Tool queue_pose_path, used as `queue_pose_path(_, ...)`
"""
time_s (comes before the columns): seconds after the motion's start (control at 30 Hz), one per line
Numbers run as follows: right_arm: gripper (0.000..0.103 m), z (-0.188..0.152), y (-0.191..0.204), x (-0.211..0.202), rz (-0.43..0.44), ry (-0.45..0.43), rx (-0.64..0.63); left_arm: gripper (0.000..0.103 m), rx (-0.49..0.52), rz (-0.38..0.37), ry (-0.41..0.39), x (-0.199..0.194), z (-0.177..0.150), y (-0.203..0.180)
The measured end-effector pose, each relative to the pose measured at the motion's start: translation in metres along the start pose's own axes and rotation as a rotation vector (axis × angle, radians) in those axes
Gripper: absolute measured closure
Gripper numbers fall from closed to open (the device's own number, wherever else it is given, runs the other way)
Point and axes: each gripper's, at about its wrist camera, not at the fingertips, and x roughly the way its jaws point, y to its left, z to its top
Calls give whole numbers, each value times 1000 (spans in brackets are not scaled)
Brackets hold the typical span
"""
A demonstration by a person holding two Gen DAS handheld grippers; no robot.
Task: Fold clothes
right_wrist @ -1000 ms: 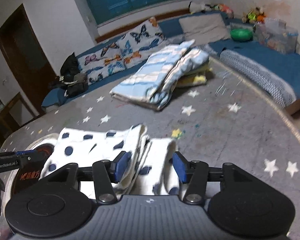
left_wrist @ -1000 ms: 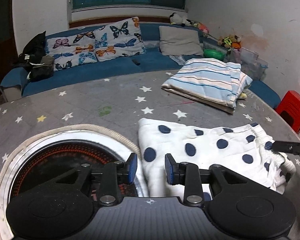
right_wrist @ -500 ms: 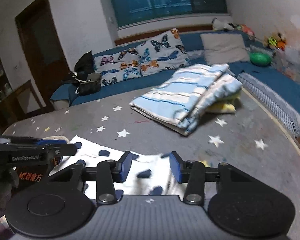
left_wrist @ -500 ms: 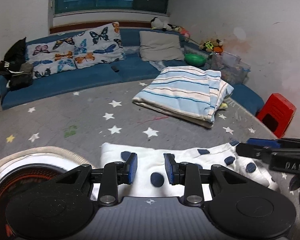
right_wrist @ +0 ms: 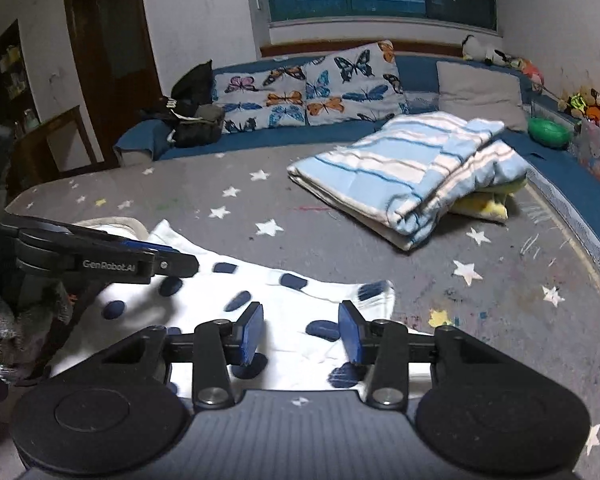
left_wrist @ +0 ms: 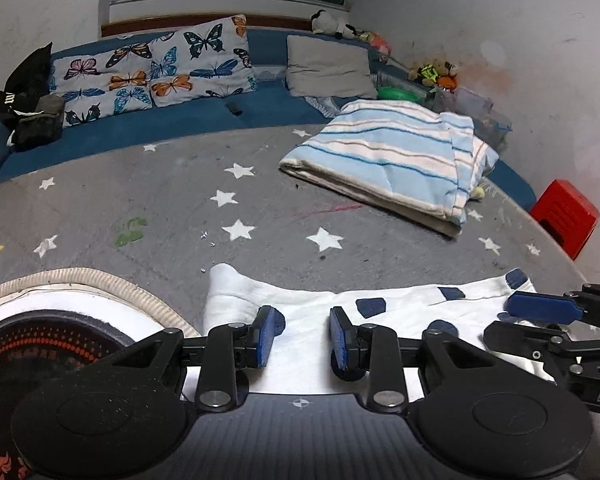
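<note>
A white garment with navy dots (left_wrist: 380, 308) lies spread flat on the grey star-print table (left_wrist: 180, 200). In the left wrist view my left gripper (left_wrist: 302, 336) is open just above the garment's near left part, with cloth showing under the gap. The right gripper's blue-padded finger (left_wrist: 540, 307) reaches in over the garment's right end. In the right wrist view my right gripper (right_wrist: 300, 334) hovers open over the dotted garment (right_wrist: 300, 300). The left gripper (right_wrist: 100, 260) crosses the garment's left side there, held by a hand in a grey glove (right_wrist: 8, 320).
A folded blue-striped blanket (left_wrist: 392, 160) (right_wrist: 400, 176) lies on the far right of the table. A round black mat with a rope rim (left_wrist: 60, 320) sits at the near left. A red stool (left_wrist: 564, 216) stands past the right edge. A sofa with butterfly pillows (left_wrist: 152, 72) lines the back.
The garment was bunched in folds a second ago and now lies flatter and wider. Both grippers have shifted across it. The right fingers stand closer together than a second ago.
</note>
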Motion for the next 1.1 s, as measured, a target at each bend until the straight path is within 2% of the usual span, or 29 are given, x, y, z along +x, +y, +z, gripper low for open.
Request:
queue_pose_path(0.07,61,-1,4,-7,11,-5,-11,67,7,-13,-14,-9,-1,-2)
queue_pose_path(0.33,61,-23,32,-36,47,17,-93,68,36,-79,-45,-57,-33,-14)
queue_pose_path(0.63,61,-52,47,-48,37,27,-143,68,97,-39,-41,-78,-81,-23)
queue_pose_path(0.87,61,-54,52,-60,37,-6,-139,67,67,-28,-71,-93,-87,-20)
queue_pose_path(1.0,61,-60,51,-51,28,18,-117,67,75,-2,-28,-87,-92,-21)
queue_pose_path(1.1,60,-64,51,-52,22,17,-99,58,60,7,-13,-88,-96,-19)
